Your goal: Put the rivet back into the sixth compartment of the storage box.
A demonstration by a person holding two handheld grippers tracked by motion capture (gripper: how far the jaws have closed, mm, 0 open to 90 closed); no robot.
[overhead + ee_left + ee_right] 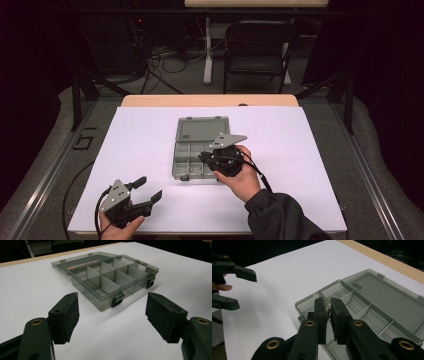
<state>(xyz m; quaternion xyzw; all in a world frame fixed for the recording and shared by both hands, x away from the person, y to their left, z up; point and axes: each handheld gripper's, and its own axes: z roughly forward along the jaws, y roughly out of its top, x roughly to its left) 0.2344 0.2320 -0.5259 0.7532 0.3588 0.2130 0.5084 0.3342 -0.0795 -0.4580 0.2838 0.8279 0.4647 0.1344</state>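
Note:
A smoky grey compartment box (175, 160) lies open mid-table, its lid (202, 130) flat behind it. My right gripper (202, 157) hovers over the box's front right part. In the right gripper view its jaws (329, 301) are nearly together over a compartment of the box (298, 305), pinching a small dark part (328, 311). My left gripper (151, 187) rests near the front left of the white sheet, open and empty. In the left gripper view it (111, 296) faces the latched front wall of the box (97, 301). A tiny light piece (120, 285) lies in one compartment.
A white sheet (280, 150) covers the wooden table (150, 100). Beyond the table's far edge stand a black chair (257, 47) and a tangle of cables (170, 60) on the floor. Metal rails (372, 170) run along both sides. The left gripper (239, 288) appears at the right gripper view's left.

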